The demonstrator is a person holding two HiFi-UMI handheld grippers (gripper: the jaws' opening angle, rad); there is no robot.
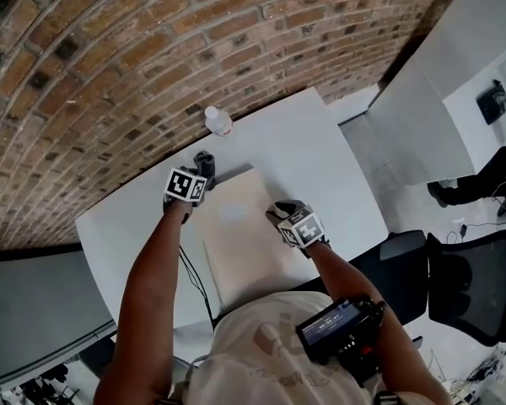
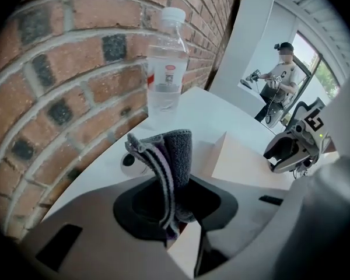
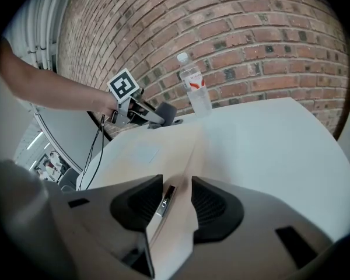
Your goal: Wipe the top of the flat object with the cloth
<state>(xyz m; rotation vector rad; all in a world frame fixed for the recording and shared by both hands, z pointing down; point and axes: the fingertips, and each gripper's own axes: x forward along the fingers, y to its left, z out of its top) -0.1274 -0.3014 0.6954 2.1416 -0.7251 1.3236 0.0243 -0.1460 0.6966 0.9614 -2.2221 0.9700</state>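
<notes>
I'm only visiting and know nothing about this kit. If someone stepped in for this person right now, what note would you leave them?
Left gripper: shut on the grey cloth, at the far left corner of the flat beige object.
Right gripper: jaws closed on that object's right edge, apparently steadying it.
The object lies flat on the white table. A water bottle stands behind it by the brick wall.
Done: cloth picked up and brought to the object. The pictures show no sign of how much has been wiped.
Left: sweep the cloth across the whole top, keeping clear of the bottle.
</notes>
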